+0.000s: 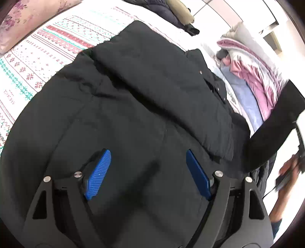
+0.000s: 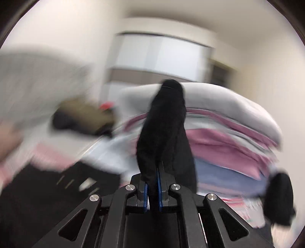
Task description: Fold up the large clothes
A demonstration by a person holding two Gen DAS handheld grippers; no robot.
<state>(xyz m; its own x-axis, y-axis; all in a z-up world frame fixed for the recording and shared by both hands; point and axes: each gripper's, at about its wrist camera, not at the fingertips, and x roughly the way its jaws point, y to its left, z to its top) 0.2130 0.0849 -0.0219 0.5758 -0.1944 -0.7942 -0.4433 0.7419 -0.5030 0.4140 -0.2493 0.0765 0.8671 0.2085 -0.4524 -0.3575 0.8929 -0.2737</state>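
— Where's the coat?

— The black padded jacket (image 1: 133, 106) is spread across the bed, on the patterned sheet (image 1: 38, 57) with its red and teal bands. 1 panel is folded over the body, and a row of small metal snaps (image 1: 217, 89) runs down the edge on the right.

— And the left gripper (image 1: 147, 172)?

— Above the jacket with its 2 blue pads (image 1: 99, 174) spread wide, nothing between them. I can't tell whether the tips touch the fabric.

— The right one?

— The right gripper (image 2: 152, 188) has its jaws pinched tight on a black sleeve (image 2: 165, 126), which stands up from the pads and droops over at the top. From the left camera the same sleeve (image 1: 274, 126) stretches off toward the right edge of the picture.

— What's behind it?

— A pile of bedding (image 2: 228, 129), grey on top, pink and pale blue underneath. That camera's picture is badly smeared, so details are lost. At the head of the bed lies a floral pillow (image 1: 24, 21), and further along a tan and dark garment (image 1: 181, 13).
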